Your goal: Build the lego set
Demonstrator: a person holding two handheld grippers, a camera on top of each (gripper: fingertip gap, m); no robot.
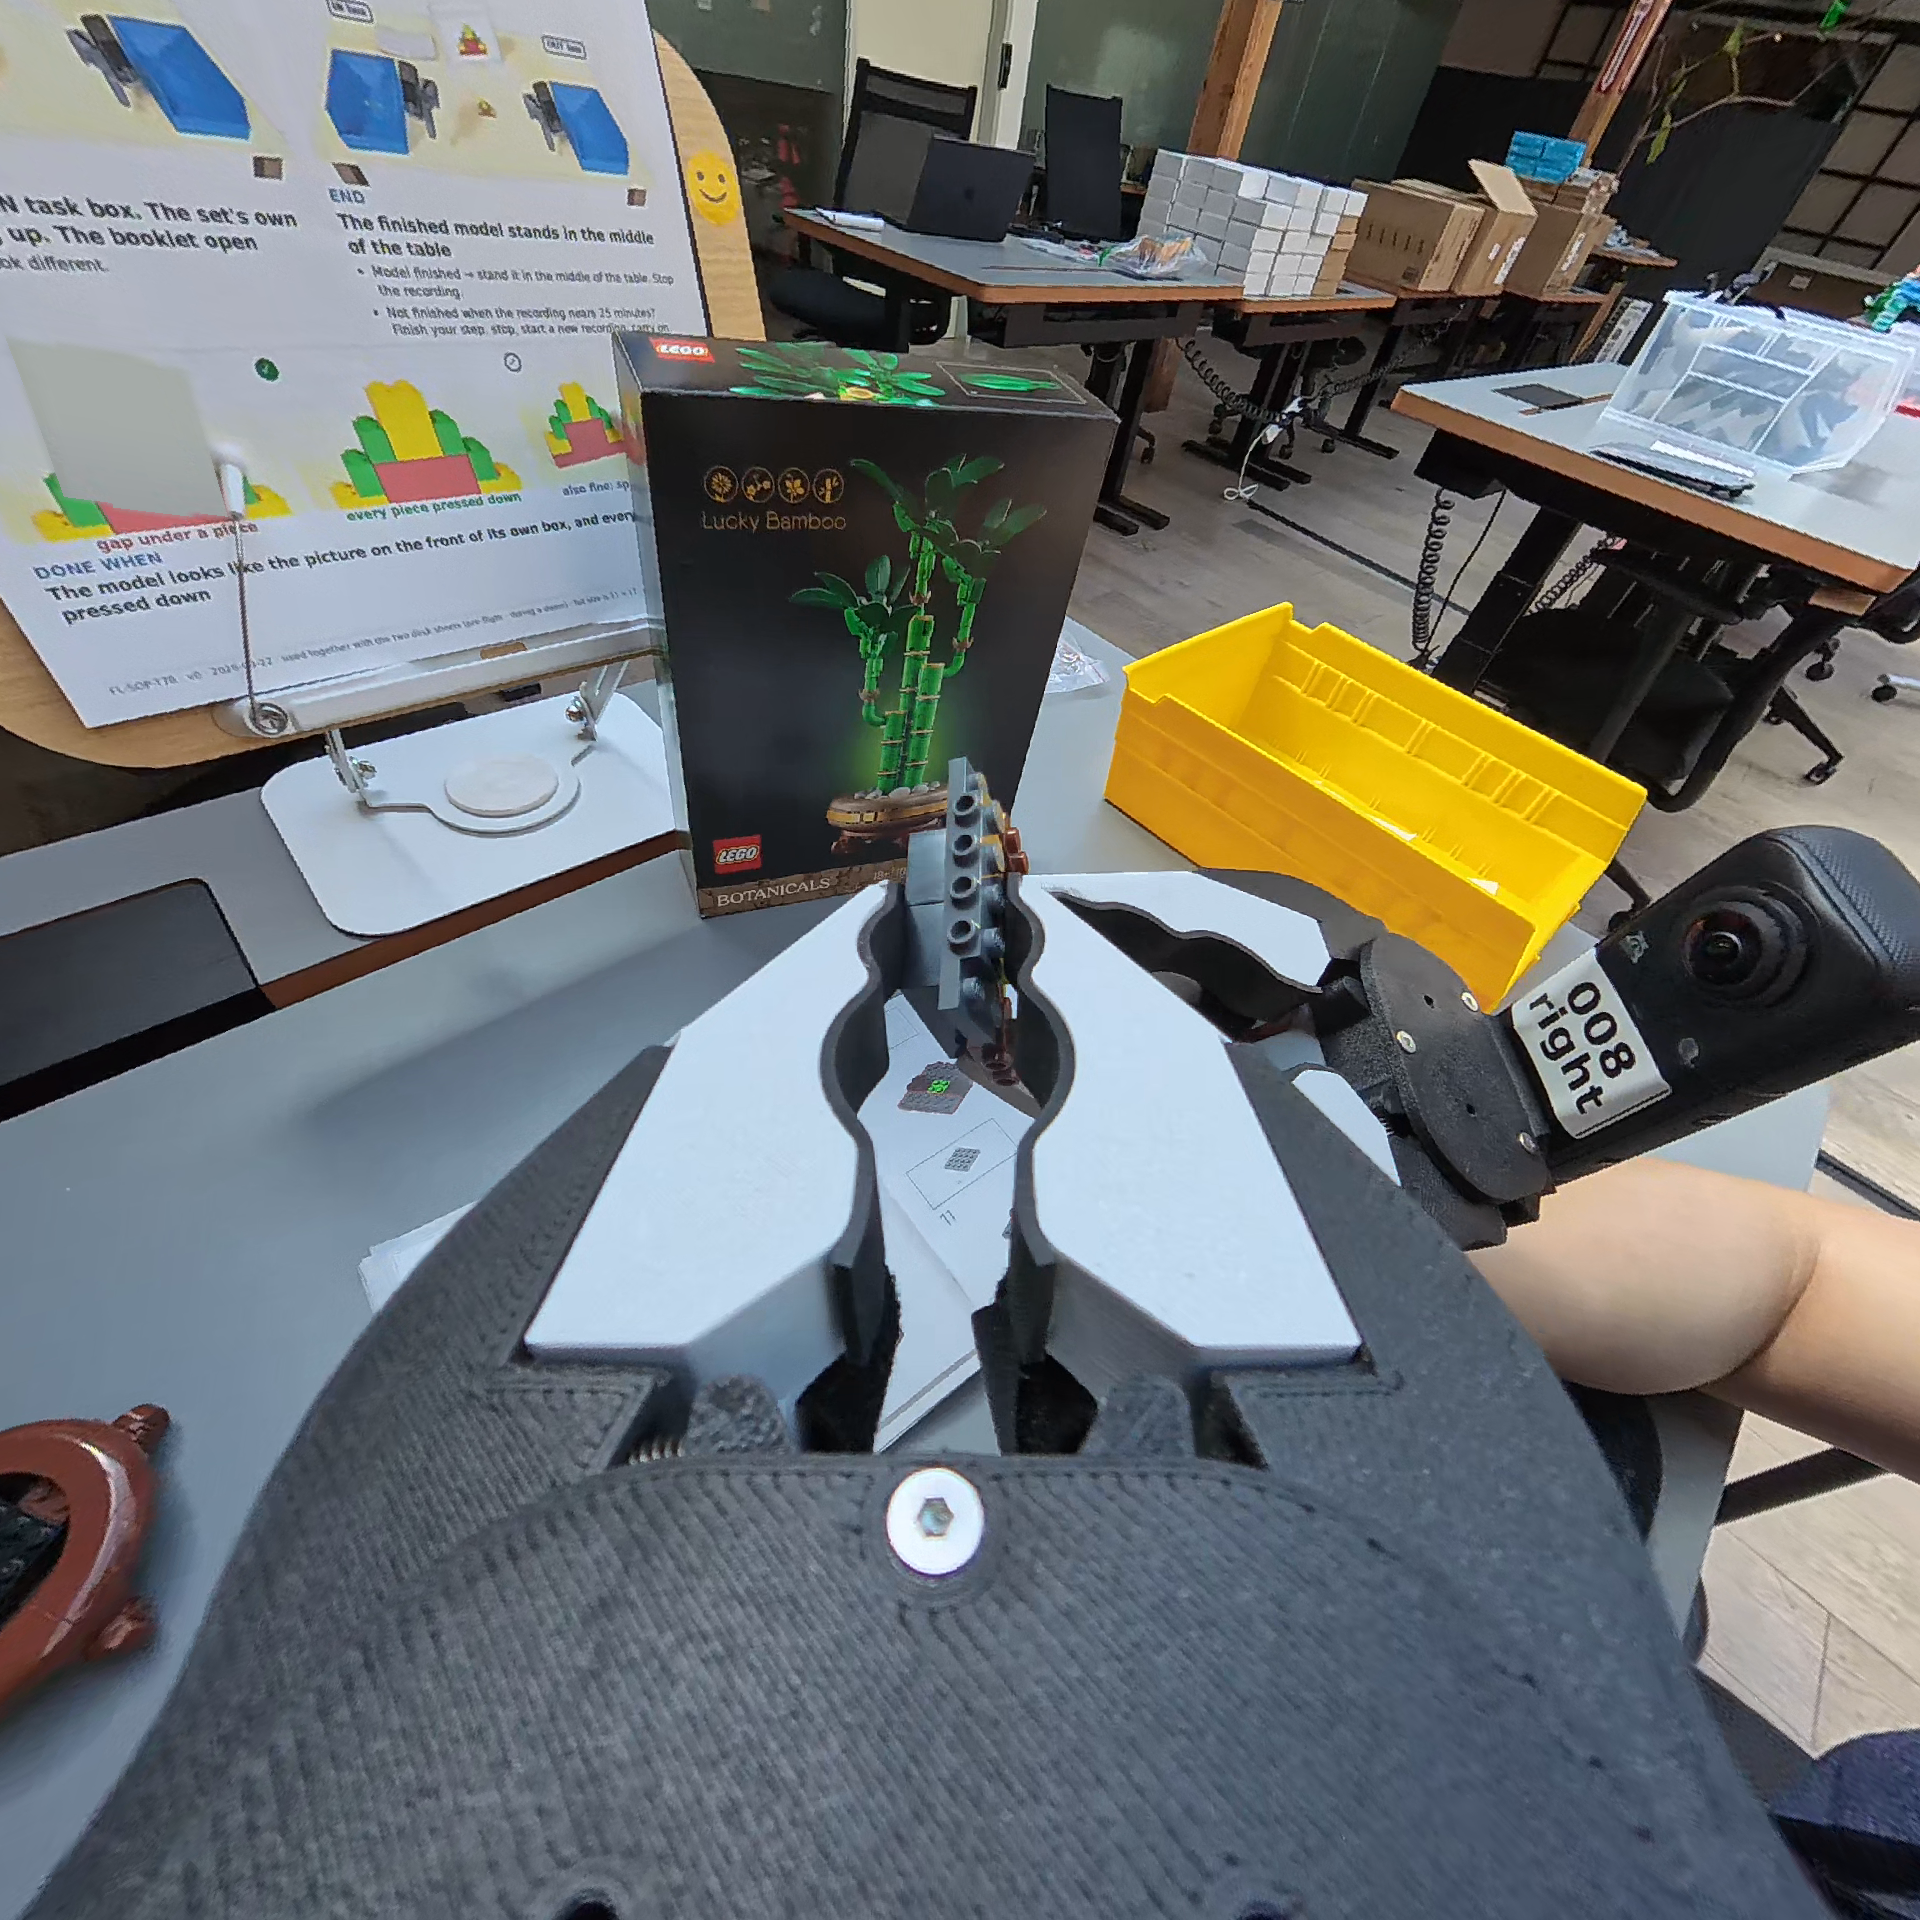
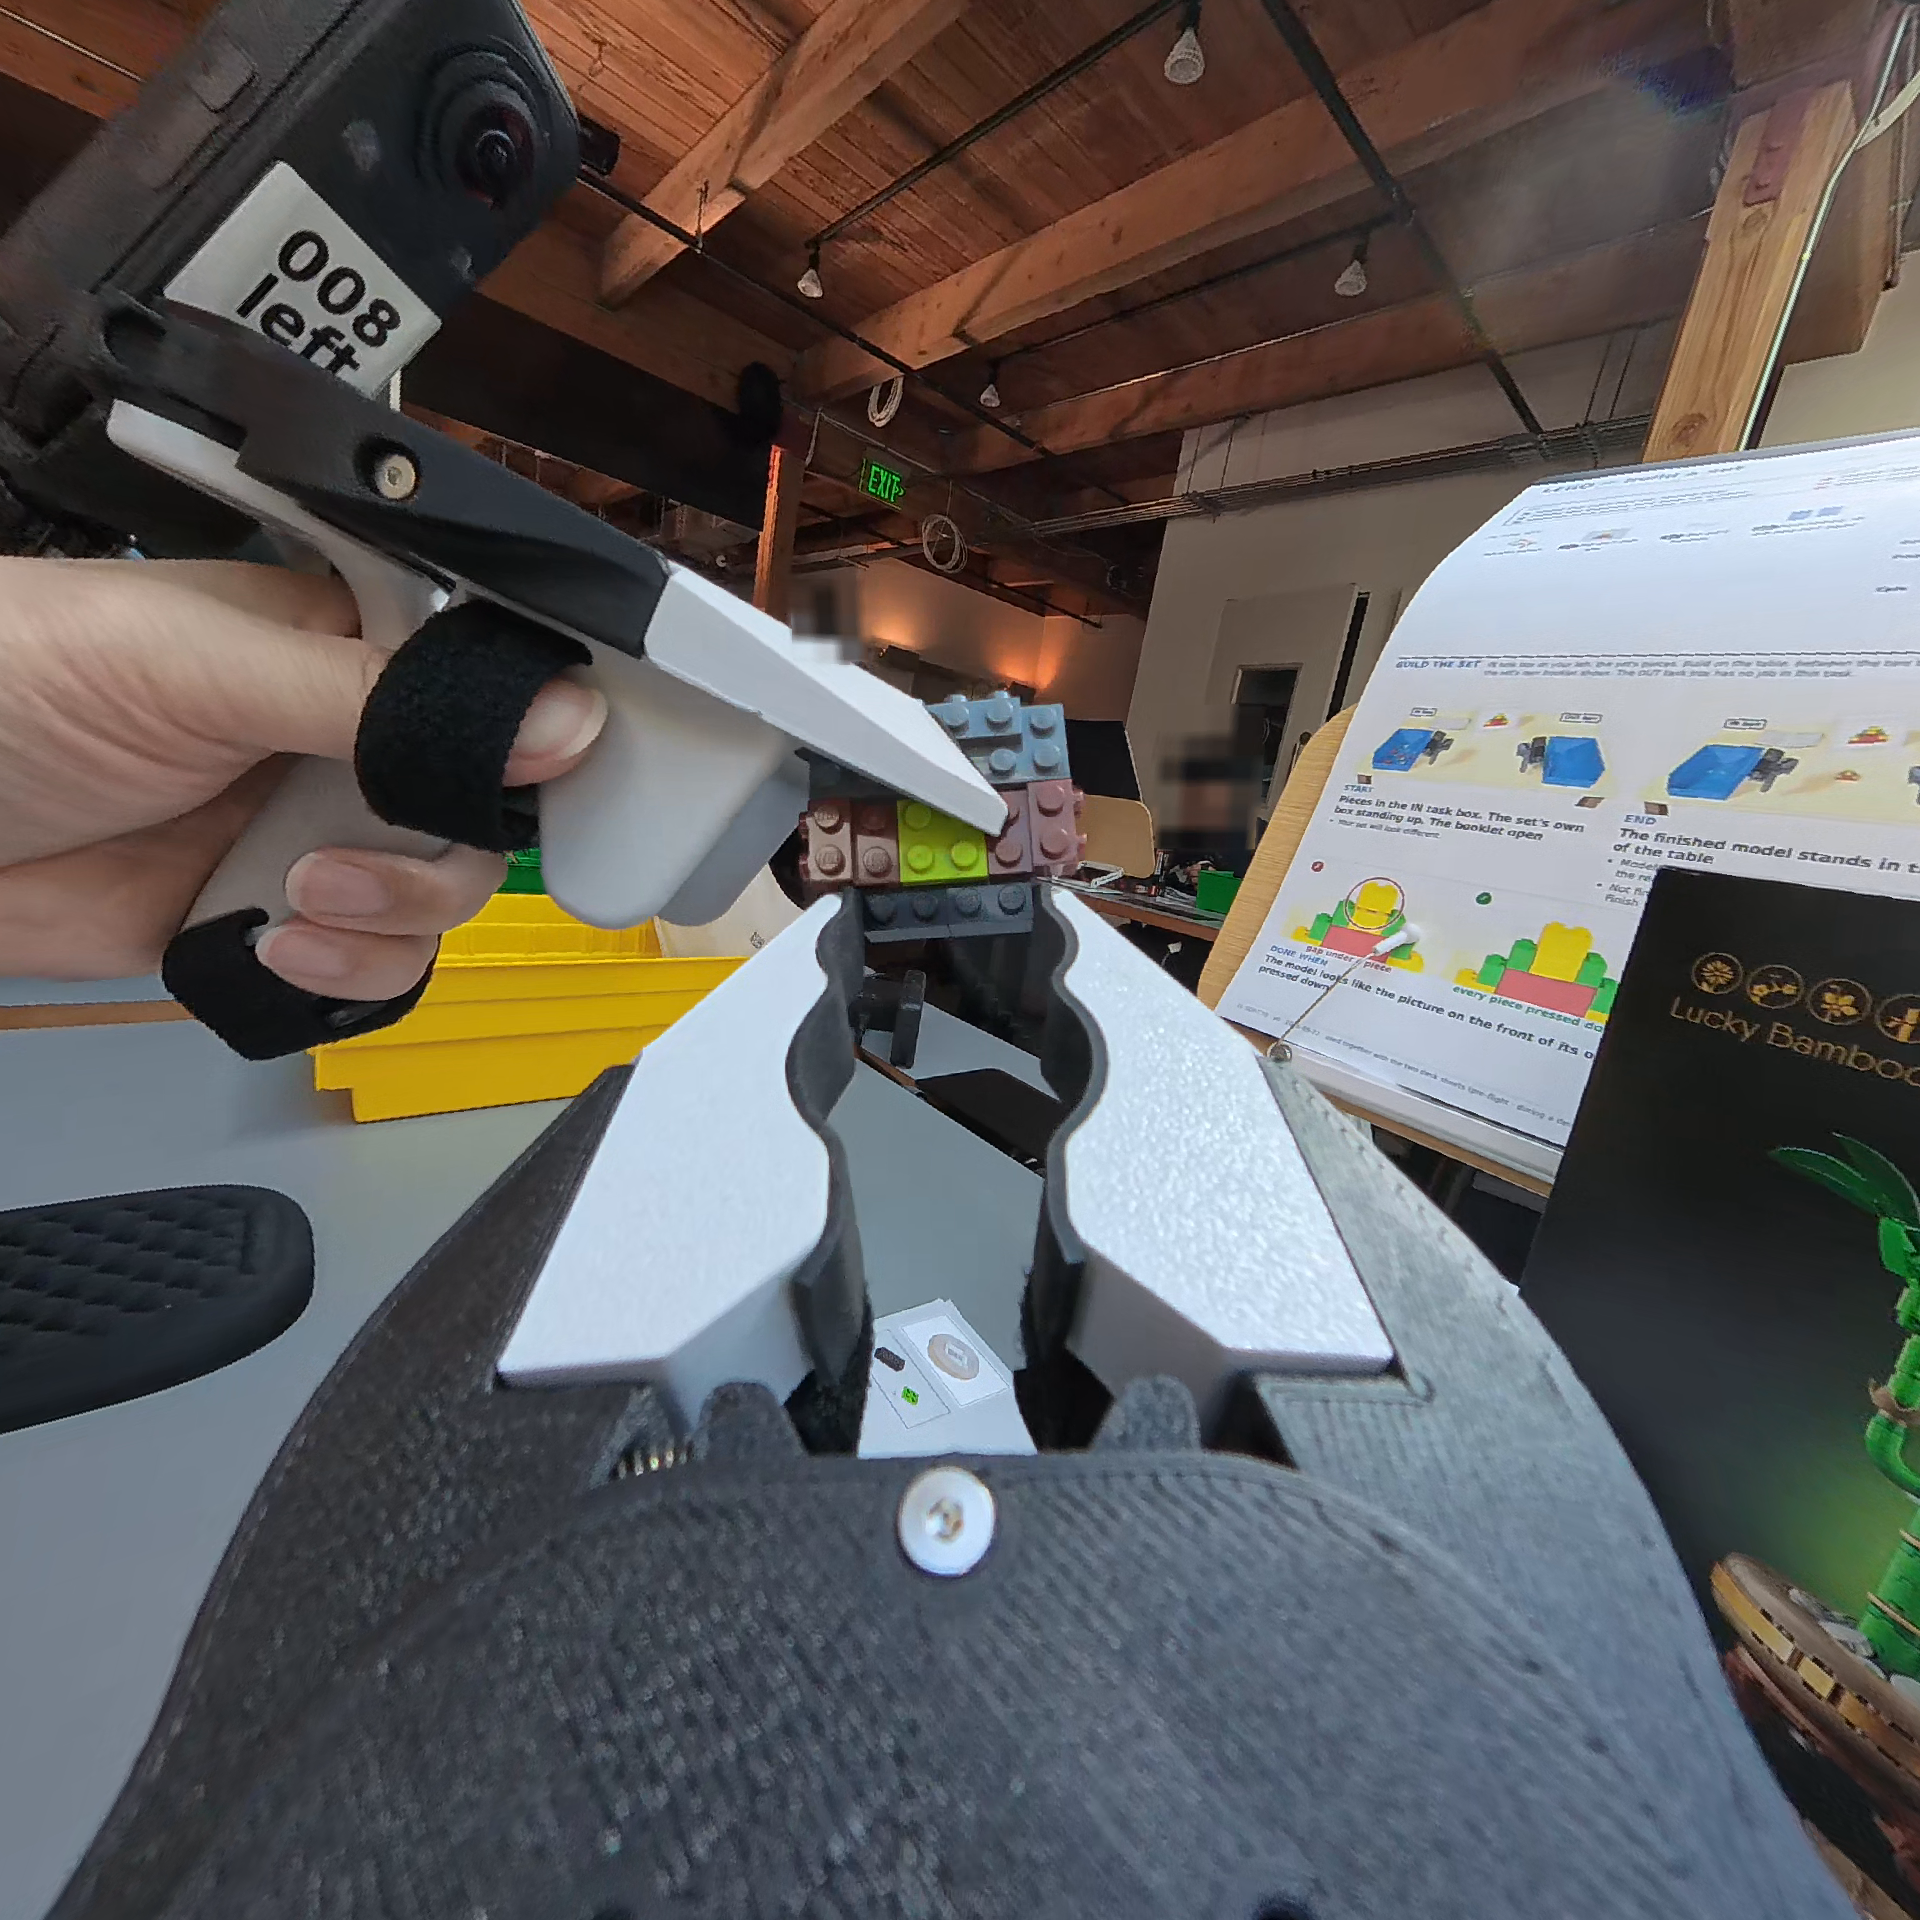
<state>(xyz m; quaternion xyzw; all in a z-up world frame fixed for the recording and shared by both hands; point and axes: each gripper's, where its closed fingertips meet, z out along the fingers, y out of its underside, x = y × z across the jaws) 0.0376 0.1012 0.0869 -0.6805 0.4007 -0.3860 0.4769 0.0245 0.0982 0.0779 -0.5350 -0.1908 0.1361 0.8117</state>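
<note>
Both the left gripper (image 1: 961, 914) and right gripper (image 2: 948, 914) pinch the small brick assembly (image 2: 940, 821) aloft; light, rigid, likely to split, best held by its dark-grey plate edges.

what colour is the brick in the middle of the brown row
Lime green brick, clearest in the right wrist view.

The brown ring piece (image 1: 62, 1527) at the near left of the bench (image 1: 312, 1195) is cut off by the left wrist view's edge, so only part of it shows. The booklet (image 1: 935, 1195) is mostly covered by the left hand-held gripper (image 1: 961, 914), and the lower end of the brick assembly (image 1: 971, 914) is tucked in its jaws. In the right wrist view the set box (image 2: 1766, 1195) runs off the right edge, and the far room has blurred patches.
</note>
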